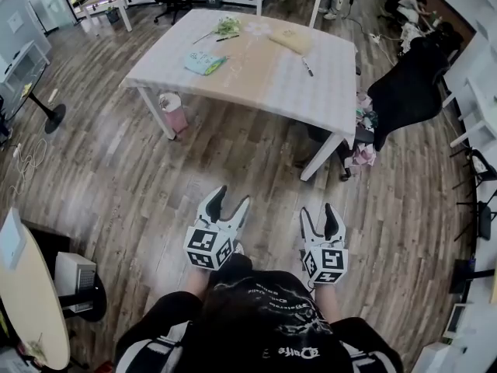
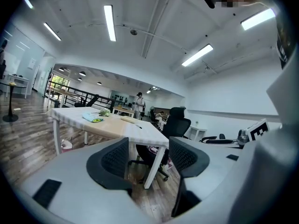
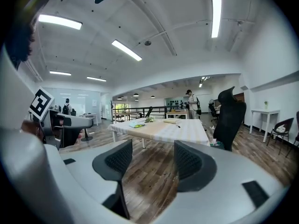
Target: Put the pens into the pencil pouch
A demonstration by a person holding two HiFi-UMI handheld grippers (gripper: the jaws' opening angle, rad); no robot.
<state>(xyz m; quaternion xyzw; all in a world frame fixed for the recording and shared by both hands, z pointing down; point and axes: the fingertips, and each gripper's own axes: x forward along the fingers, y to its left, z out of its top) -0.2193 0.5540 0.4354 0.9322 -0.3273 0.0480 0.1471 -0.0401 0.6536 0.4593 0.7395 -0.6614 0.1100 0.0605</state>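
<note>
Planks [image 1: 116,177] of grained wood, rectangular pale table [image 1: 256,80], slim black pen [image 1: 307,67]

Table [image 1: 264,76] beyond left hand-held gripper [image 1: 233,195], right hand-held gripper [image 1: 318,209], jaws apart

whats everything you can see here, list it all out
table: one, white and tan top, white legs, ahead across the floor
teal pouch: one, teal and green, left part of the table
tan pouch: one, tan, far side of the table
pen: one clearly seen, black, right part of the table
green bundle: one, green, far edge of the table, too small to identify
bin: one, pink, by the table's near left leg
office chair: one, black, right of the table
floor: wood planks
left gripper: white, black pads, open, empty
right gripper: white, black pads, open, empty
</note>
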